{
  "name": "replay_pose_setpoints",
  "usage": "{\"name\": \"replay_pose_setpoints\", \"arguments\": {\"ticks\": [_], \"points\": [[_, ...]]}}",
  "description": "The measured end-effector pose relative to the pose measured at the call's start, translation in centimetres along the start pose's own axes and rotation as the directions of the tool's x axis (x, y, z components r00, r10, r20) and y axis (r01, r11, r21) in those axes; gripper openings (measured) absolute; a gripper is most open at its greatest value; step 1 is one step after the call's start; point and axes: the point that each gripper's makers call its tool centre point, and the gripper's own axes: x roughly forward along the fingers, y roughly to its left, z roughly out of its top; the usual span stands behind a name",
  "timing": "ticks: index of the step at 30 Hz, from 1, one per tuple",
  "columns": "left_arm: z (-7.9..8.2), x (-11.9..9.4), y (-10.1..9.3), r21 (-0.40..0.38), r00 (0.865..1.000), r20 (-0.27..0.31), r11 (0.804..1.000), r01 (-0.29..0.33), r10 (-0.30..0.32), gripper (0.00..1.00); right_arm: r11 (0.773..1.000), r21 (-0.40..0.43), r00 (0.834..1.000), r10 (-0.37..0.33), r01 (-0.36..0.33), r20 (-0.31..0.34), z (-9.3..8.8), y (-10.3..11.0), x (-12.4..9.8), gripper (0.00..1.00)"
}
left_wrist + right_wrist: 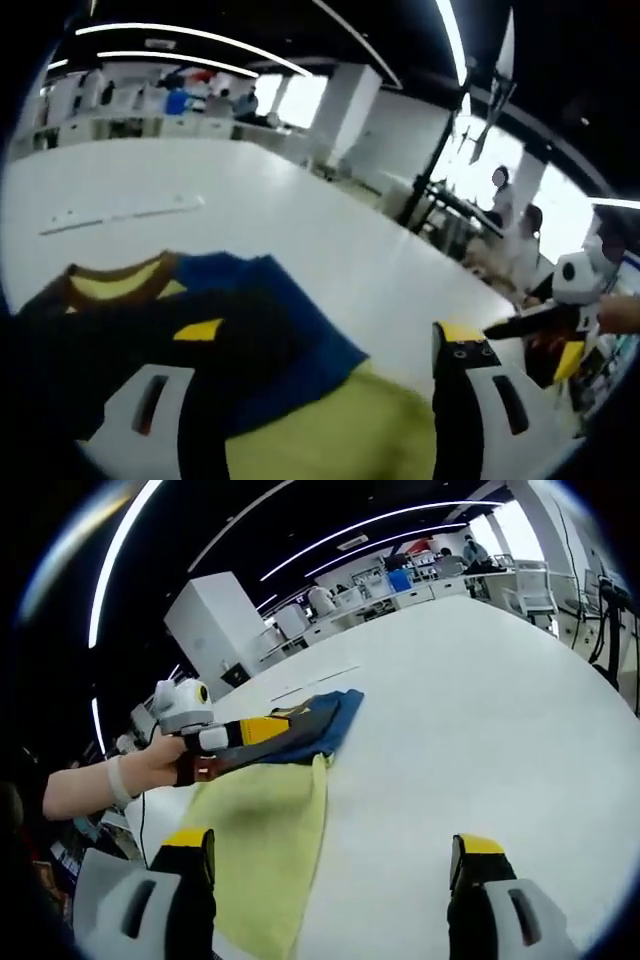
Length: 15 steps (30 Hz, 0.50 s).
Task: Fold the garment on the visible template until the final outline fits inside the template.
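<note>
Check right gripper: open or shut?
Open. In the right gripper view the right gripper has its two jaws wide apart with bare white table between them, nothing held; the yellow-green cloth lies beside its left jaw.

The garment [262, 340] is showing blue and dark panels with yellow patches (brown at the collar), the template [262, 852] is lying pale yellow-green, and the table [470, 740] is looking plain white.

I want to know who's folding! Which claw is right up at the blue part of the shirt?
The left claw, held by the hand: its yellow tip reaches the blue cloth. The right claw sits farther back, open.
</note>
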Motion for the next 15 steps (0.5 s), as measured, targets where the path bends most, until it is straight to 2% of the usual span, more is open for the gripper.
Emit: {"name": "replay_pose_setpoints", "arguments": {"ticks": [7, 15], "points": [[-0.6, -2.5, 0.2, -0.014, 1.000, 0.009, 1.000, -0.008, 0.008, 0.77, 1.000, -0.012, 1.000, 0.008, -0.008, 0.001, 0.4, 0.5, 0.1, 0.98], [-1.3, -6.4, 1.4, -0.023, 0.998, 0.026, 0.998, -0.053, 0.054, 0.77, 0.999, -0.035, 1.000, 0.019, -0.019, 0.000, 0.9, 1.2, 0.1, 0.98]]}}
